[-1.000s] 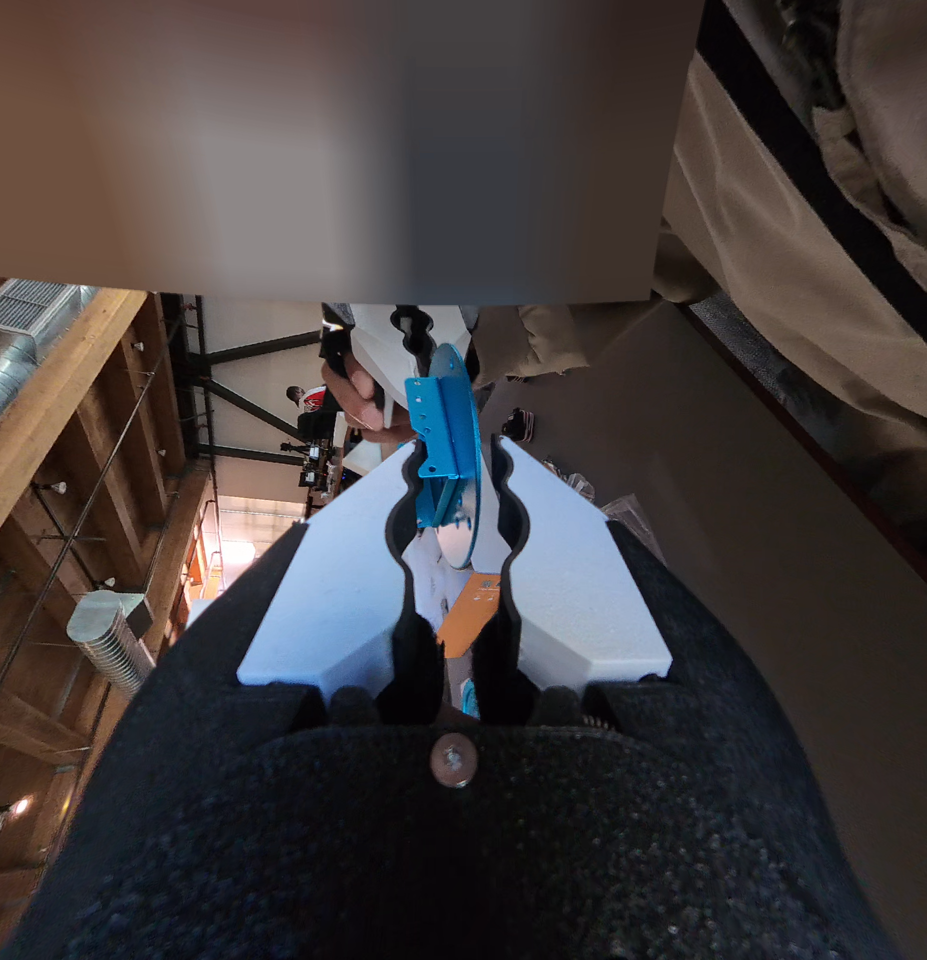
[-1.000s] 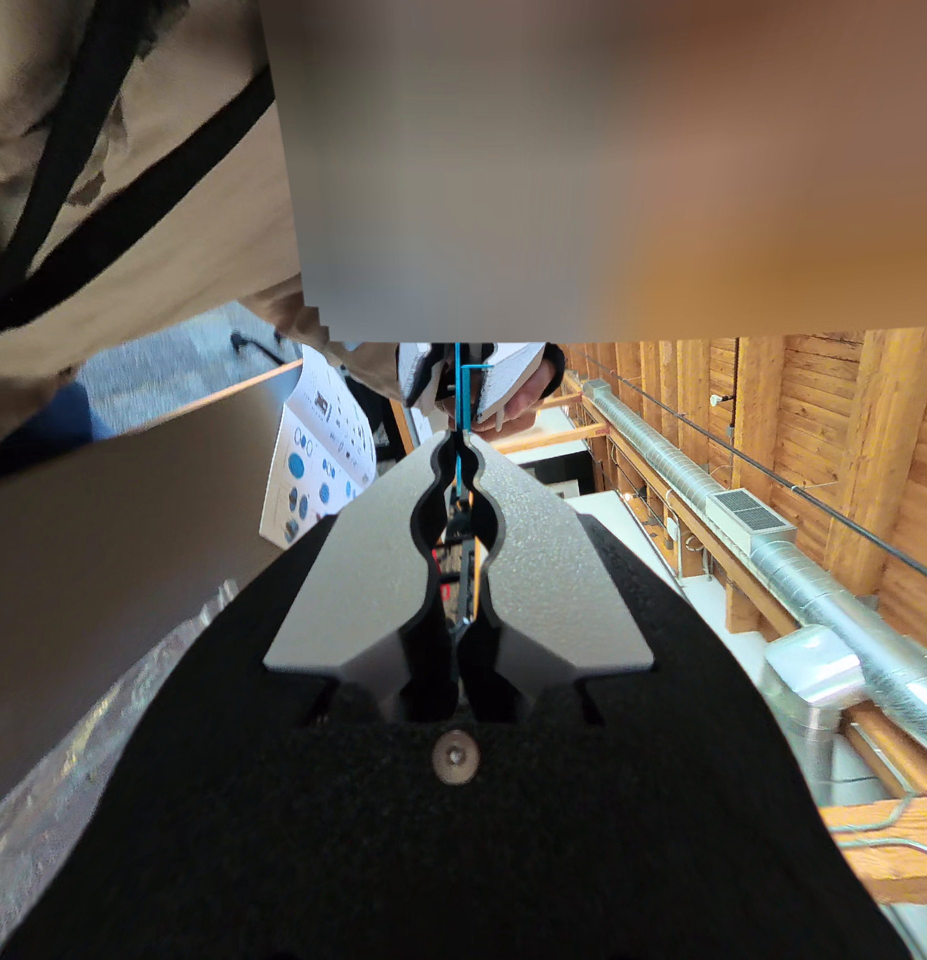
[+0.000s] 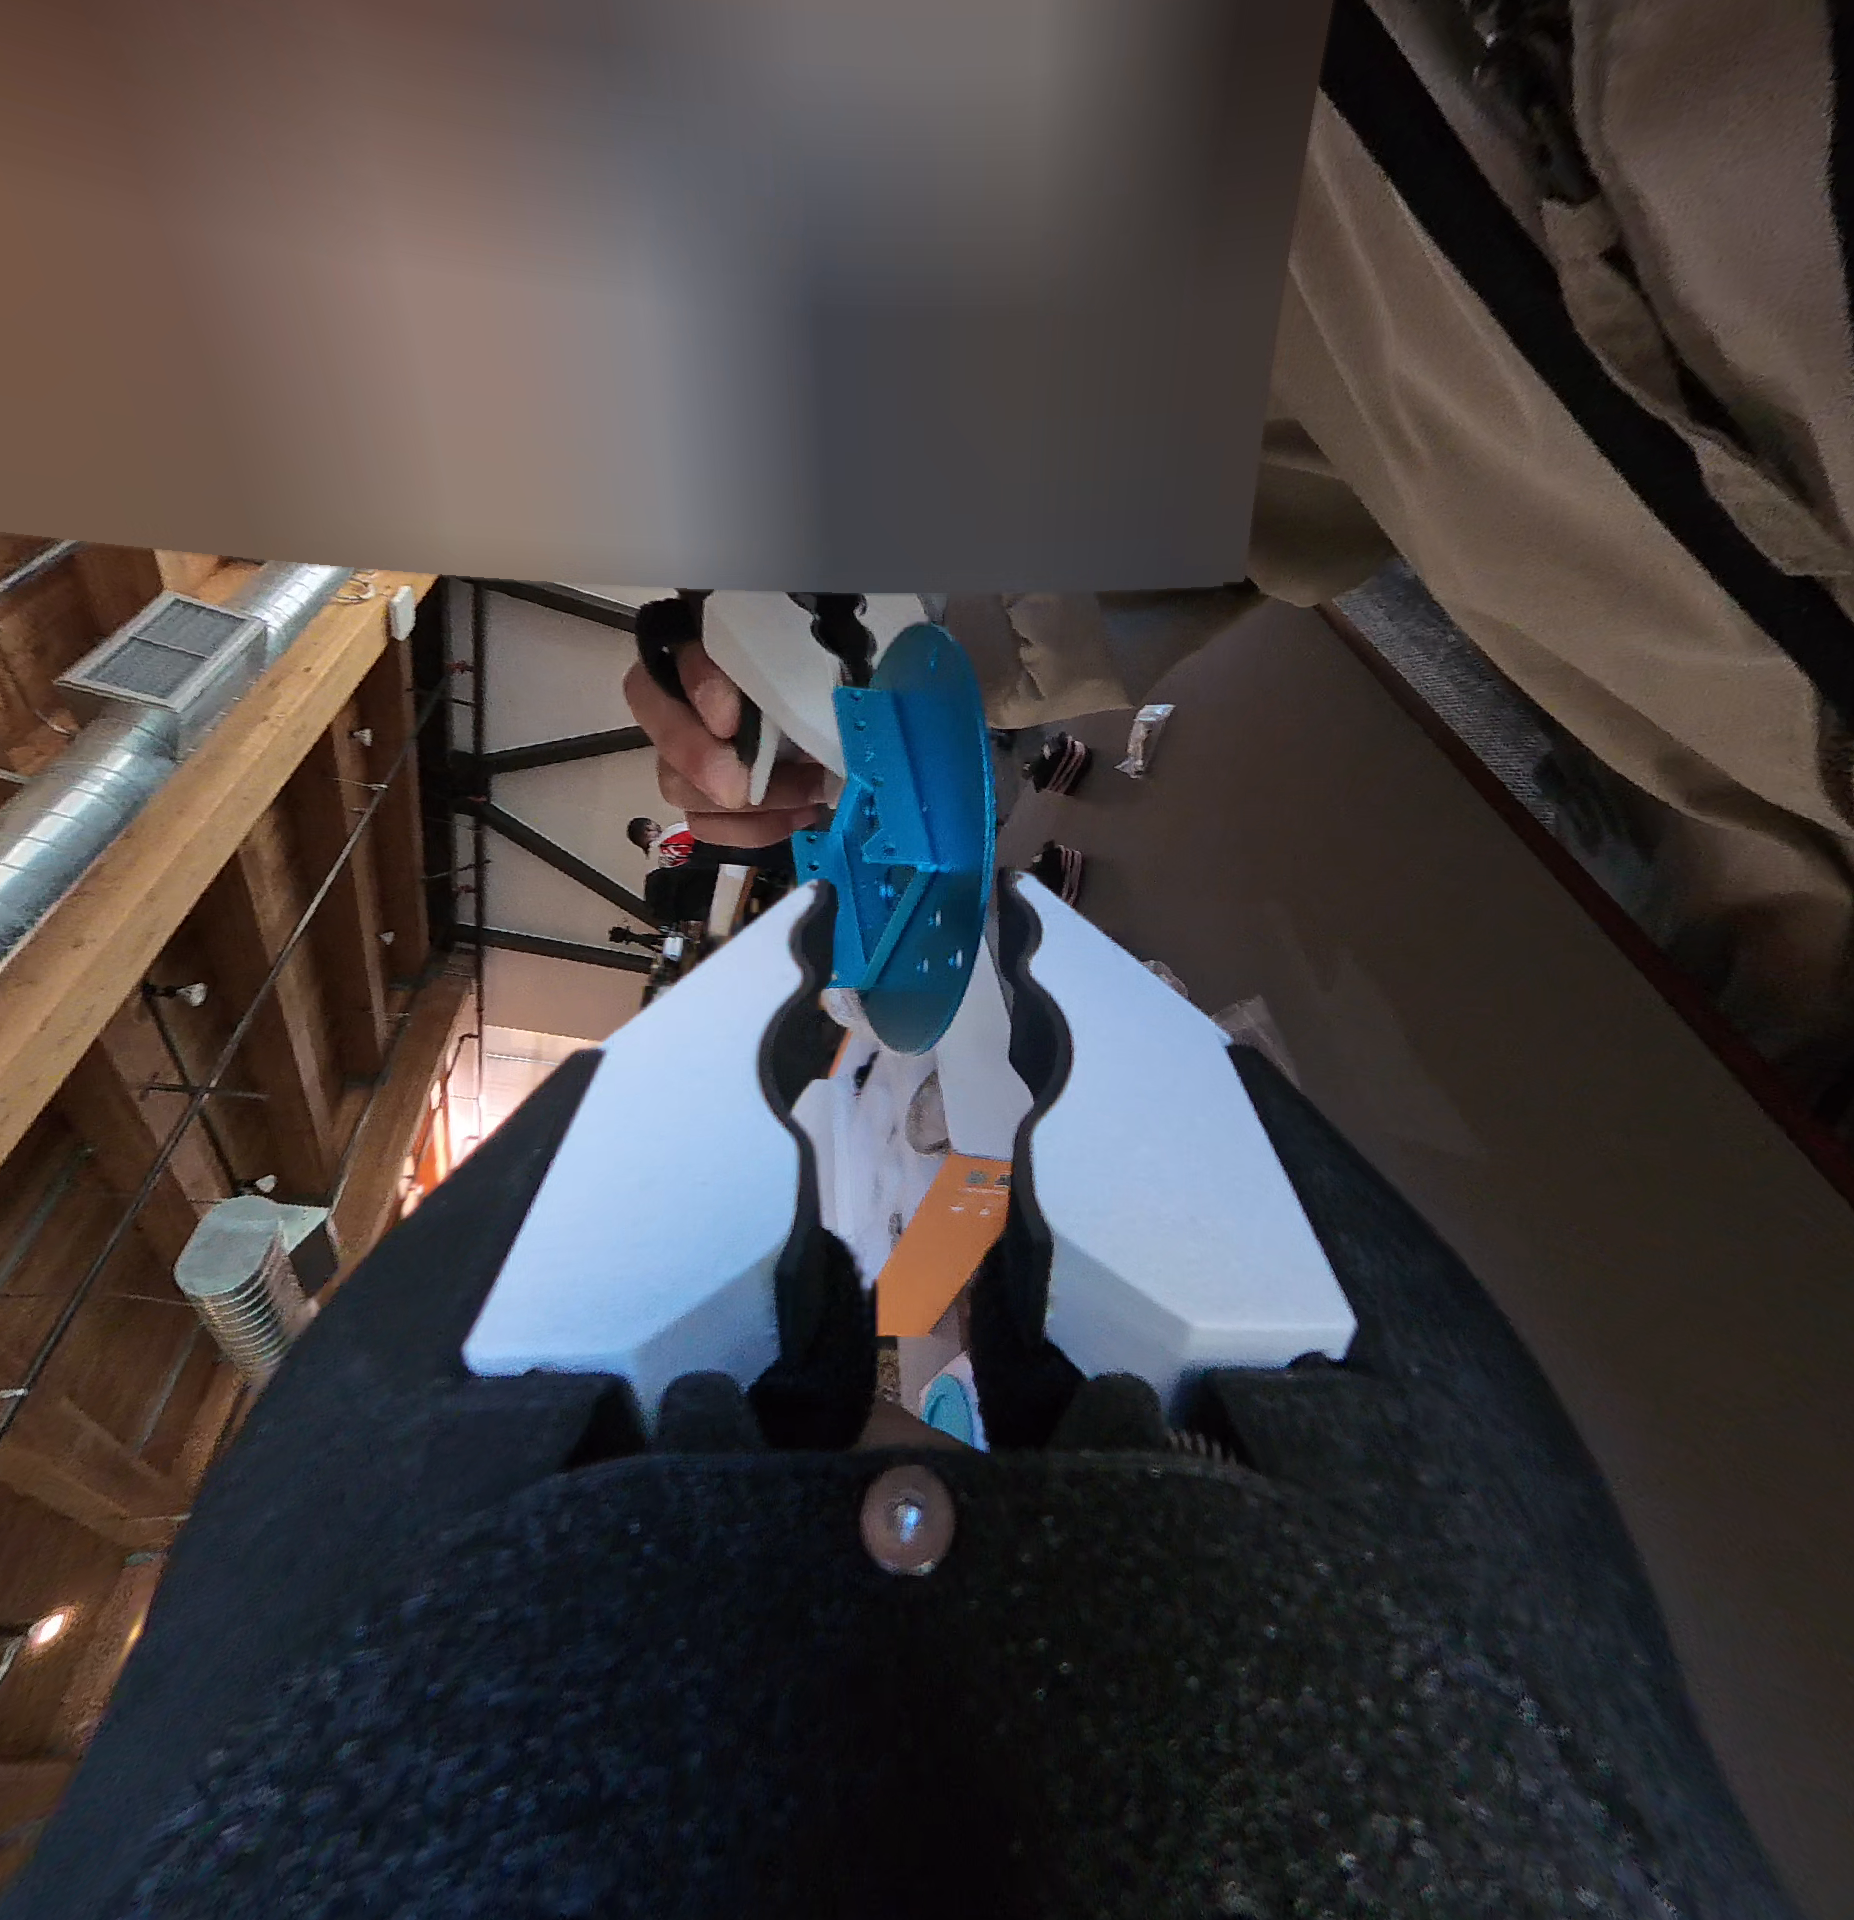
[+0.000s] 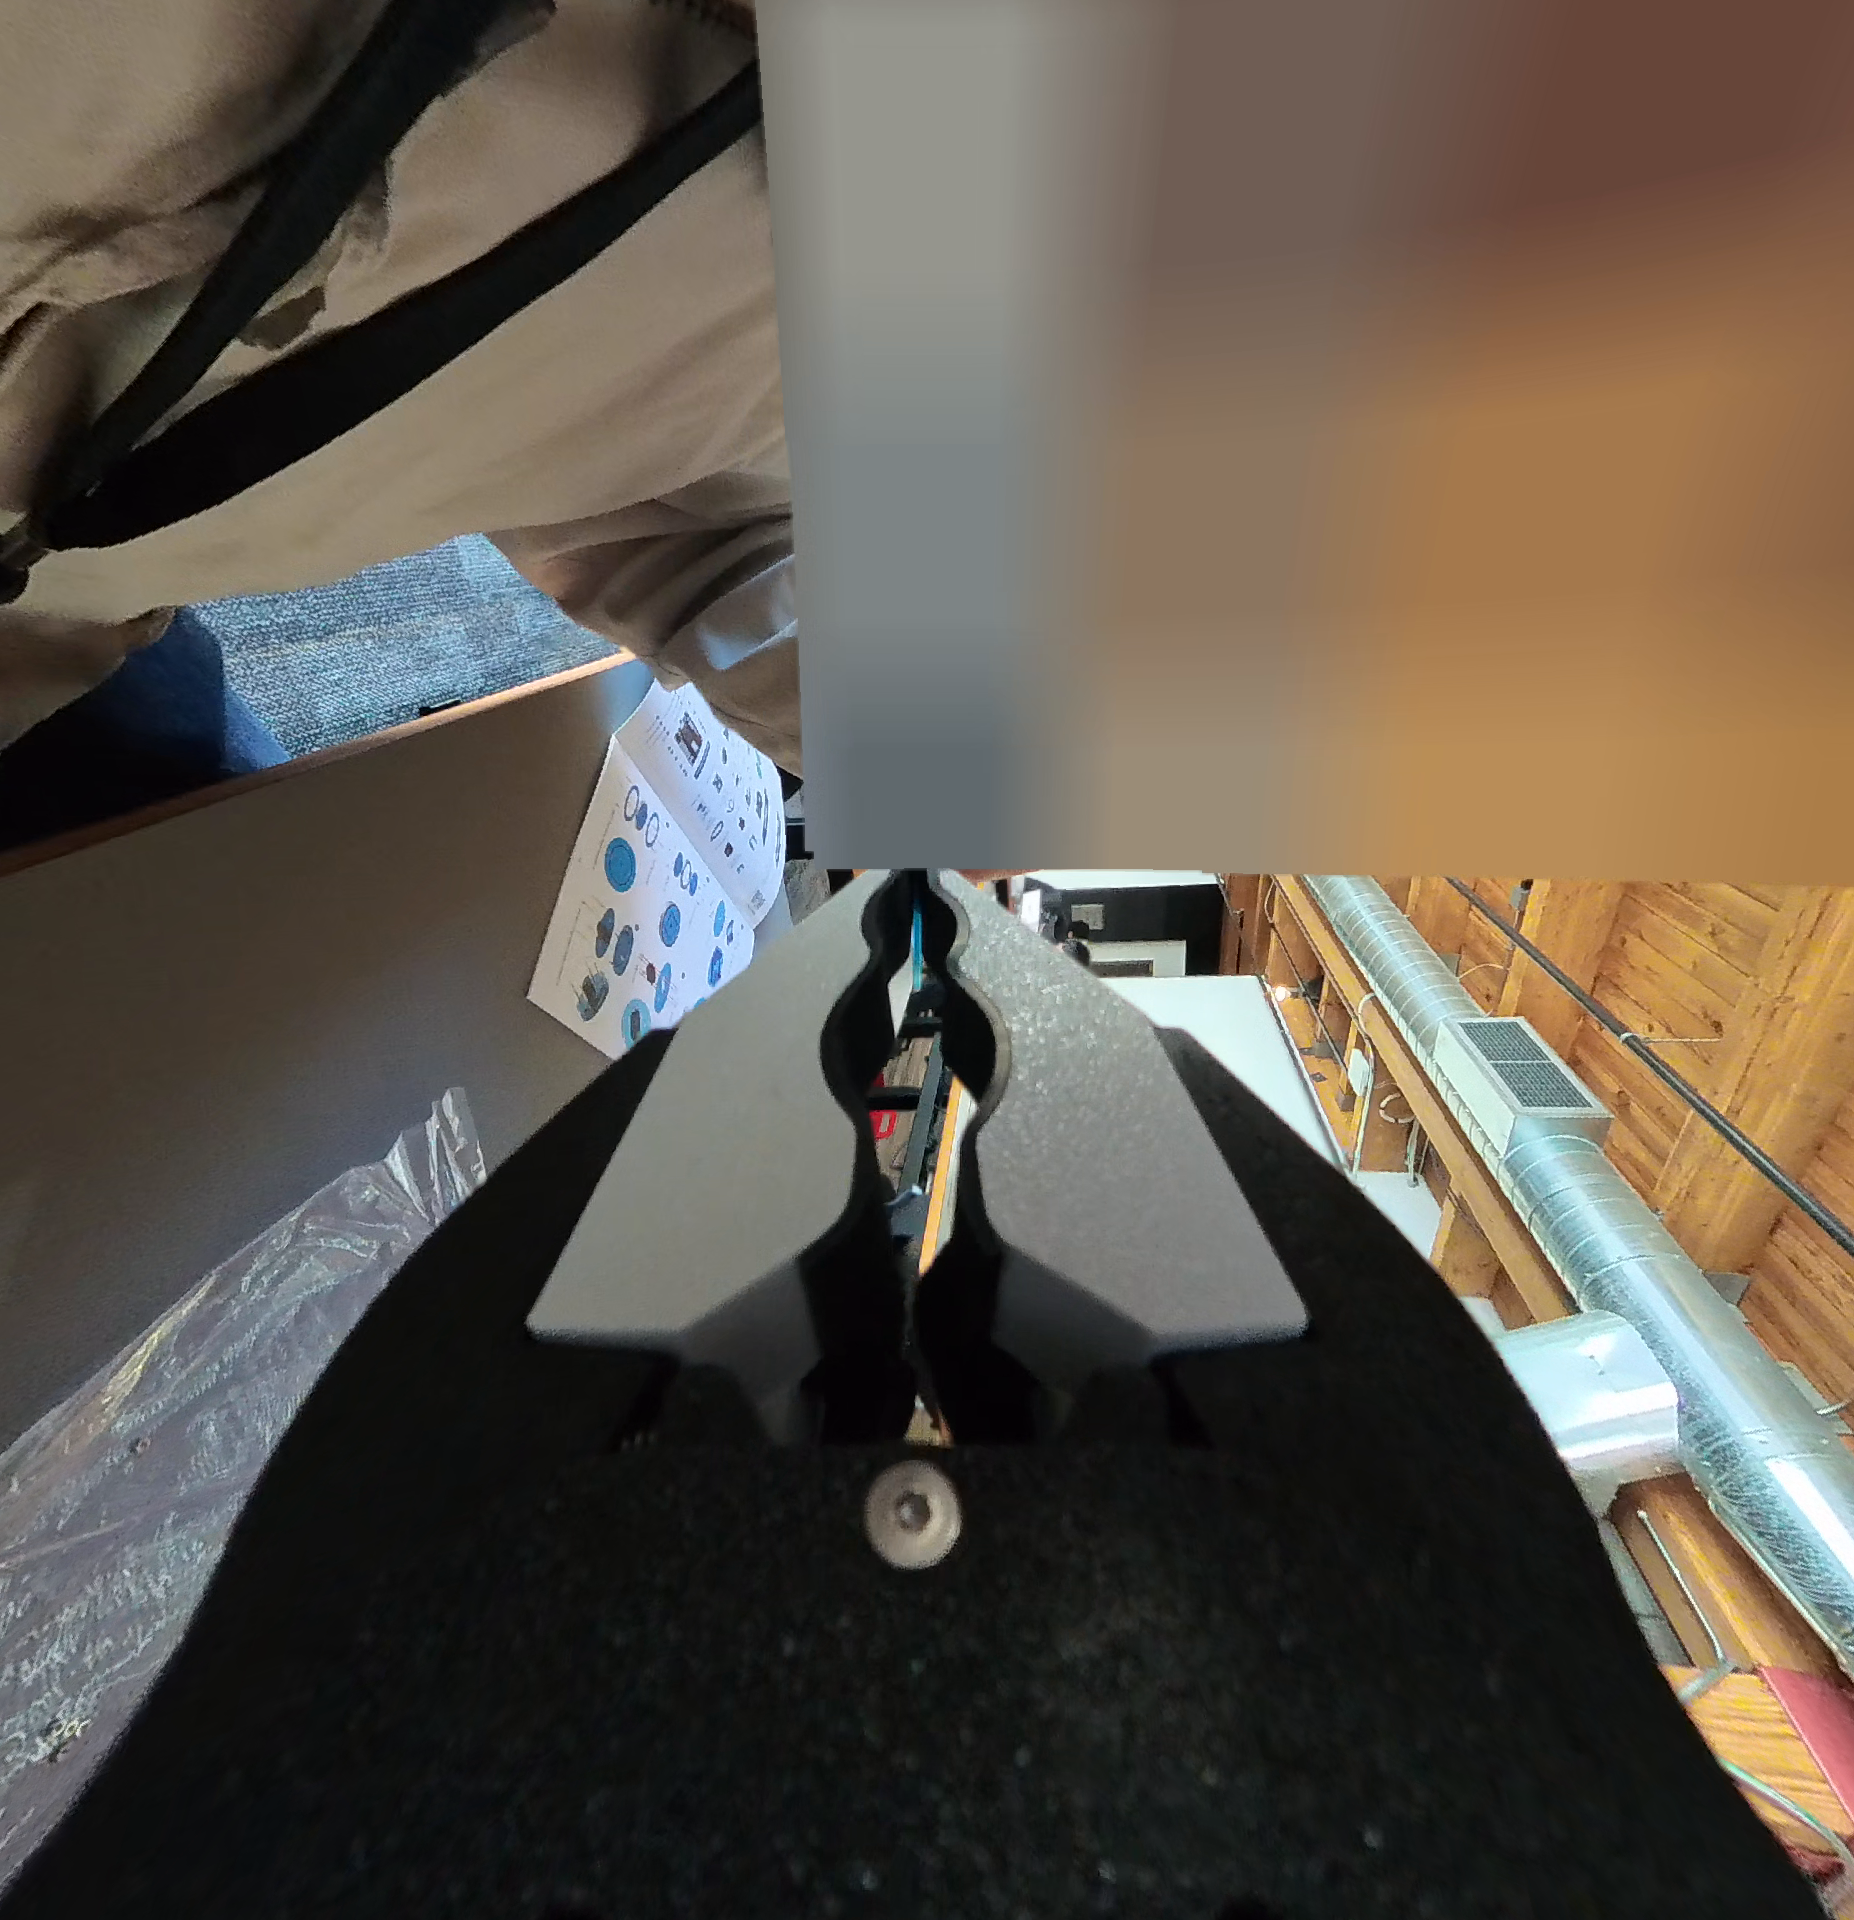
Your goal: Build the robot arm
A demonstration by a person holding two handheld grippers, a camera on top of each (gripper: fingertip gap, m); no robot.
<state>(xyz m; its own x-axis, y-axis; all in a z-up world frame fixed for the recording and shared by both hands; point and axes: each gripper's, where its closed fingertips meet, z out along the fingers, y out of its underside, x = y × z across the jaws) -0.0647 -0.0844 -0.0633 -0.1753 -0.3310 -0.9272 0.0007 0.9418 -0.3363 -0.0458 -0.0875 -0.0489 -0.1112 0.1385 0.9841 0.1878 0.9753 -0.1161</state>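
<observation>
Blue disc in mid-air, well off the desk: my right tool (image 4: 914,883) had its dark jaws pressed together on the thin rim of the blue disc (image 3: 933,821), of which only a sliver of blue edge showed between the tips in the right wrist view

My left tool (image 3: 915,896) faced the disc from the opposite side, white jaws apart, with the disc's lower half and the perforated blue bracket bolted to its face sitting in the gap at the tips; I could not tell whether either pad touched metal

The risk, as I judged it, lay in that edge-on grip. A flat plate pinched at the rim alone could pivot or slide out if the left jaws closed off-centre or caught the bracket, and it would fall to the desk (image 3: 1422,1039) beside the disc

The bracket's sloping side also gave the left jaws no matching flat faces, so a squeeze there might twist the disc against the right tool

Both tools were rolled onto their sides and pointed at each other, the desk running upright past the disc on one side and ceiling ducting on the other. The hand (image 3: 694,769) on the right tool was curled round its grip just beyond the disc. A printed sheet (image 4: 663,894) and a clear plastic bag (image 4: 175,1403) lay on the desk, well apart from the disc
</observation>
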